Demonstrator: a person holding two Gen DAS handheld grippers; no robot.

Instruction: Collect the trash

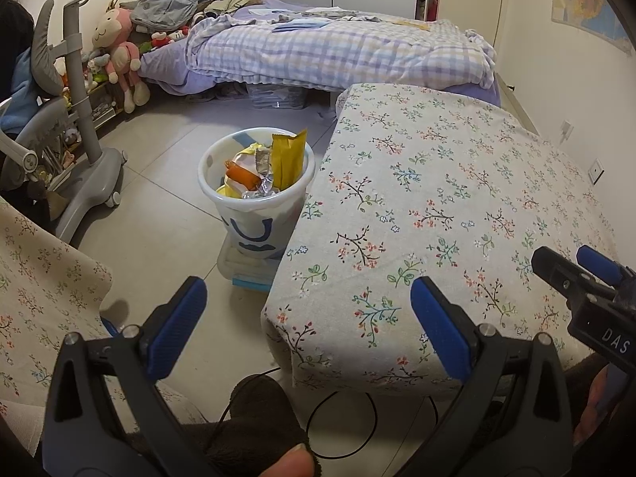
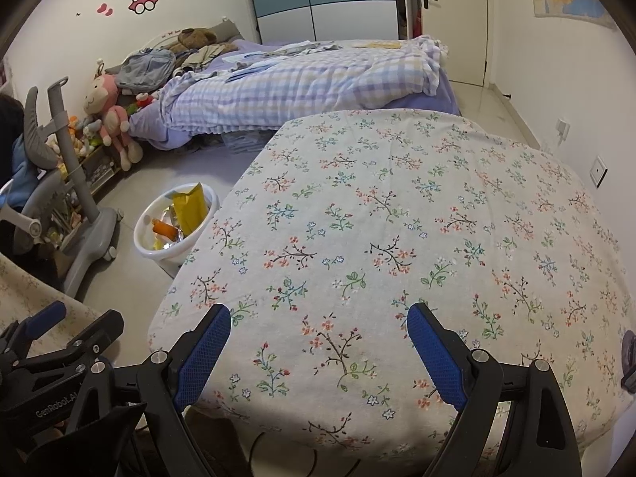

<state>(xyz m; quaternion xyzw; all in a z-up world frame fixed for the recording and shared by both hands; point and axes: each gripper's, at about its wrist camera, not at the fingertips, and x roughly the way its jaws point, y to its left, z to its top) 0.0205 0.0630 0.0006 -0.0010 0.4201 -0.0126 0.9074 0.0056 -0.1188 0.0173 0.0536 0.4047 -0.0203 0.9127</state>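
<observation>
Both blue-padded grippers, left gripper (image 1: pixel 308 302) and right gripper (image 2: pixel 318 330), gape wide and empty near the floral-clothed table (image 2: pixel 397 218); left of it, the white plastic bin (image 1: pixel 254 206) holds wrappers (image 1: pixel 286 159).

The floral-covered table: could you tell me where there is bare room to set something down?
The whole floral tabletop ahead of the right gripper shows bare. Floor tiles between bin and grey chair base are free. The bin itself is crowded with wrappers.

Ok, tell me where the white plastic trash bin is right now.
The white plastic trash bin stands on the tiled floor against the left edge of the floral-clothed table, with the grey wheeled chair base to its left.
</observation>
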